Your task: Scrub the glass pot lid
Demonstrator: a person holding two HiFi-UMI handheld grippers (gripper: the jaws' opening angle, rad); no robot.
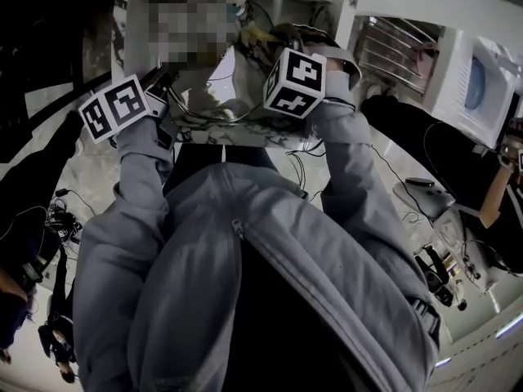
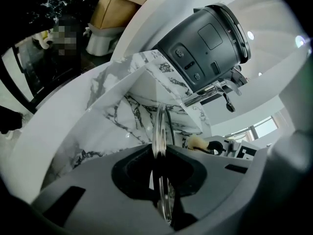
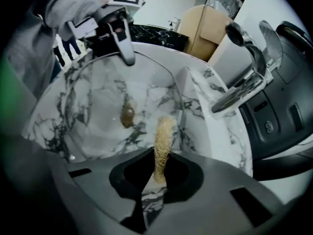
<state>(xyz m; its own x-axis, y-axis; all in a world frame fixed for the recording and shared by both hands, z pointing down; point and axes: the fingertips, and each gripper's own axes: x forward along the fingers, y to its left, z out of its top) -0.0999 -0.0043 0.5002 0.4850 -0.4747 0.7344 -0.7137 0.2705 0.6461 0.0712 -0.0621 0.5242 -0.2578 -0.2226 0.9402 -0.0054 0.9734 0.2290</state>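
Looks like a staged kitchen corner in some lab: marble-veined sink (image 3: pixel 83 131), chrome faucet (image 3: pixel 244 88), dark grey appliance (image 2: pixel 205 43) beside it, plus loose cables (image 1: pixel 59 216) and a white front-loading machine (image 1: pixel 474 84).

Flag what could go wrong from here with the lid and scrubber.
1. The left gripper pinches the glass lid only at its thin rim, above the marble sink: scrubbing pressure could lever it loose and crack it.
2. The right gripper holds the loofah scrubber by one end; it may fold or slip out.
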